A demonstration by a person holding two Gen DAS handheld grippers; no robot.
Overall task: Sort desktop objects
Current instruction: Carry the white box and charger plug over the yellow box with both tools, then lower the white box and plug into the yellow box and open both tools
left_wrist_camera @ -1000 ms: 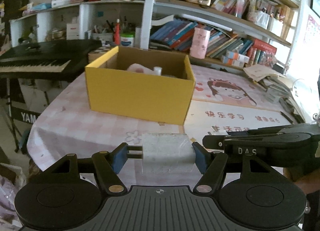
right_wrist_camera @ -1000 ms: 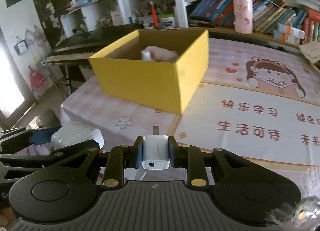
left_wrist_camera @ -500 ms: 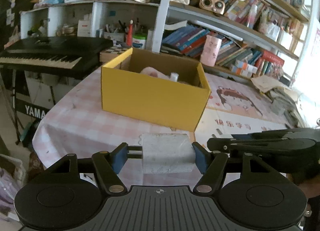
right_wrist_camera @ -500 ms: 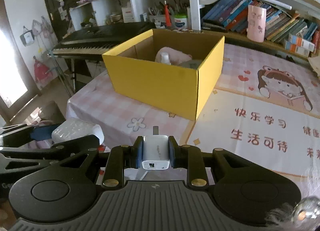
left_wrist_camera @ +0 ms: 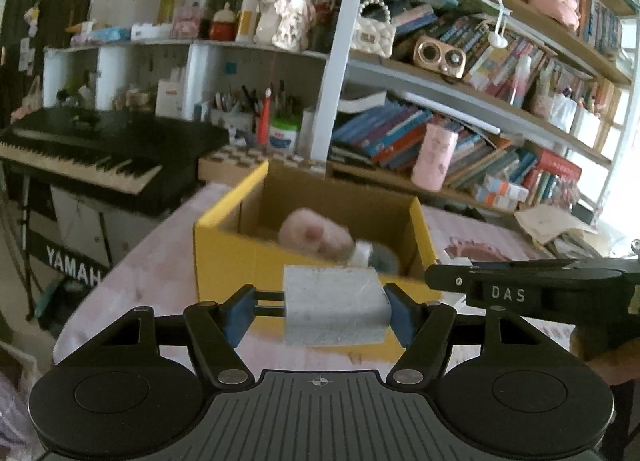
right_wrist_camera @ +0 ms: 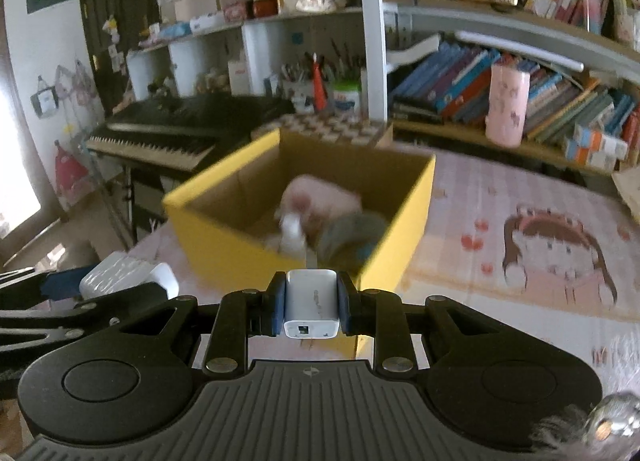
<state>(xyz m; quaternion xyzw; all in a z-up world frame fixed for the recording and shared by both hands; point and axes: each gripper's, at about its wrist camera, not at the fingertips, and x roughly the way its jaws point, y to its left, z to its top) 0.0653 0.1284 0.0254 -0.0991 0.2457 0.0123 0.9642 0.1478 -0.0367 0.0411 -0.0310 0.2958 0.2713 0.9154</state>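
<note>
My left gripper [left_wrist_camera: 320, 315] is shut on a white power adapter [left_wrist_camera: 334, 307] with two prongs pointing left, held above the table in front of the yellow cardboard box [left_wrist_camera: 240, 257]. My right gripper [right_wrist_camera: 311, 309] is shut on a small white USB charger [right_wrist_camera: 311, 303], held just before the box's [right_wrist_camera: 404, 237] near corner. The box is open and holds a pink soft item [right_wrist_camera: 320, 197], a small white bottle [right_wrist_camera: 292, 233] and a grey-blue item [right_wrist_camera: 352, 237]. The left gripper's adapter also shows at the left of the right wrist view [right_wrist_camera: 128, 279].
The table has a pink checked cloth [left_wrist_camera: 148, 269] and a cartoon girl mat [right_wrist_camera: 556, 257]. A black Yamaha keyboard [left_wrist_camera: 100, 157] stands to the left. Crowded bookshelves [left_wrist_camera: 460, 141] run behind the table, with a pink cup [right_wrist_camera: 506, 103].
Both grippers have risen and moved closer to the box, so its inside now shows from above. Both still hold their chargers.
</note>
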